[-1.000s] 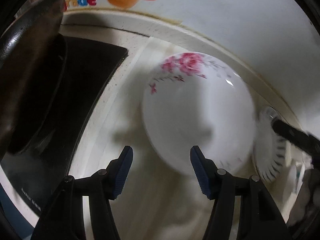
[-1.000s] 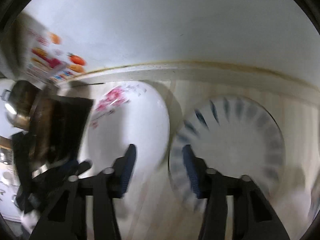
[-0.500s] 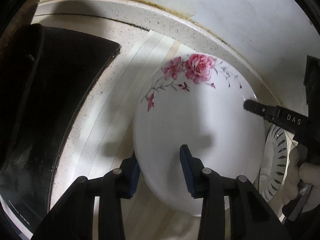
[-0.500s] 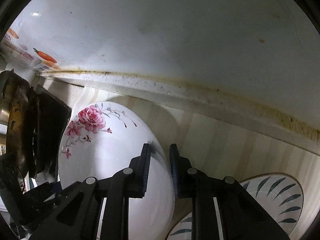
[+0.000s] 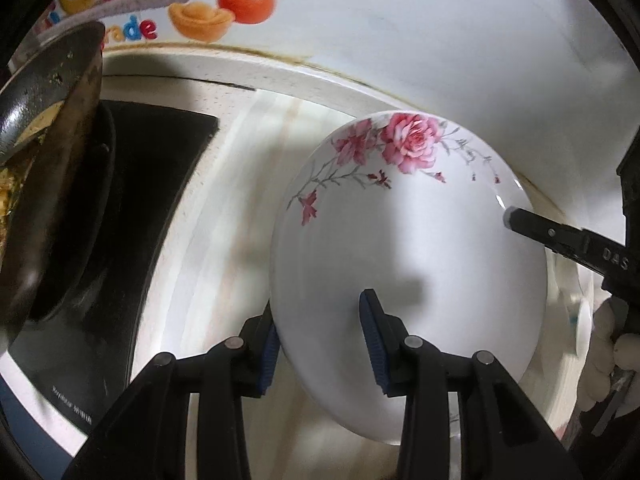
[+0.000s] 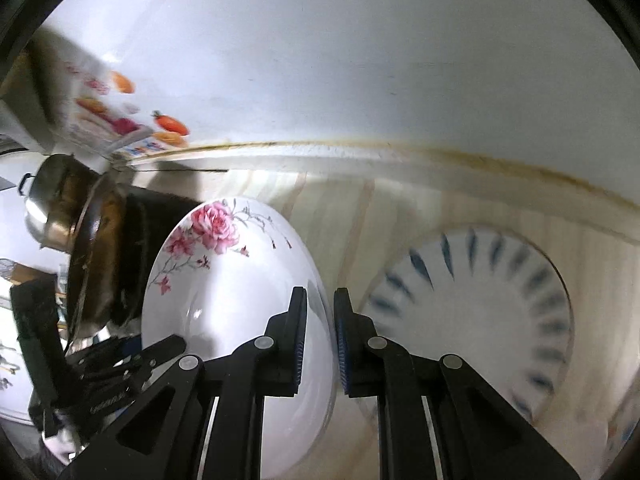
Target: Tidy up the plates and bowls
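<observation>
A white plate with pink roses (image 5: 408, 264) is held up off the counter and tilted. My left gripper (image 5: 320, 340) is shut on its near left rim. My right gripper (image 6: 320, 340) is shut on the opposite rim of the same plate (image 6: 232, 296); its finger shows at the plate's right edge in the left wrist view (image 5: 560, 236). A white plate with blue leaf marks (image 6: 480, 320) lies flat on the counter to the right, below the right gripper.
A black stove top (image 5: 120, 220) with a dirty wok (image 5: 44, 168) stands at the left. A white wall (image 6: 320, 60) with a fruit sticker (image 5: 224, 8) runs behind the striped counter (image 5: 224, 216). A steel pot (image 6: 44, 208) sits far left.
Both grippers closed on the rose plate's opposite rims and lifted it, tilting it up off the counter. The blue-leaf plate stayed on the counter.
</observation>
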Demonstrator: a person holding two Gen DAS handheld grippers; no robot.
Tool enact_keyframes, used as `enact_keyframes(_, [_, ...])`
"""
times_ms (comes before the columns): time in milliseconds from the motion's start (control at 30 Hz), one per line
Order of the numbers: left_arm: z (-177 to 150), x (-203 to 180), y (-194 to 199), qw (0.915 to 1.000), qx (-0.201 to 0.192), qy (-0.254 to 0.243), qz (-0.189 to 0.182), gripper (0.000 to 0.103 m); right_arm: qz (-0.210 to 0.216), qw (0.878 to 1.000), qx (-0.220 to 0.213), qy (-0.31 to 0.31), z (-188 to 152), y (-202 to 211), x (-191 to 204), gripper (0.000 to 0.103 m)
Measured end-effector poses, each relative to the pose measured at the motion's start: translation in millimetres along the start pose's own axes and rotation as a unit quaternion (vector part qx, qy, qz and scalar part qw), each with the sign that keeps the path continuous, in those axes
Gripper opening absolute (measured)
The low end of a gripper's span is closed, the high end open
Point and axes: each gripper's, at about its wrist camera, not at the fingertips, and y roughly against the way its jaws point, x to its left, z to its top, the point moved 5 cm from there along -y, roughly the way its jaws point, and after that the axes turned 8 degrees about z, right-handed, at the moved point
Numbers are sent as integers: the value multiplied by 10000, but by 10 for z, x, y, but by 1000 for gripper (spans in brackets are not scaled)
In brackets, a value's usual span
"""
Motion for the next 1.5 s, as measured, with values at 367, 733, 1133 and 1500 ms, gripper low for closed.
enact_keyframes(367, [-839,-660,277,9921,313,-1193,-241,35,-155,9987,-160,-460,-1587,1015,-276,16])
enact_keyframes(733, [-1609,-1205,-116,9720,910,-2168,32,35,-286,9891,-59,-1442,-2824,1040,-903,16])
enact_keyframes(1133, [-1789,-1404,-299,9606,1025,-2552,405,35,-350,9852,40,-1677,-3090,911,-1103,16])
enact_keyframes(1500, [-1967,-1623,-327,9547,908,-2772,586,35,-395,9840,103,-1734,-3060,868,-1120,15])
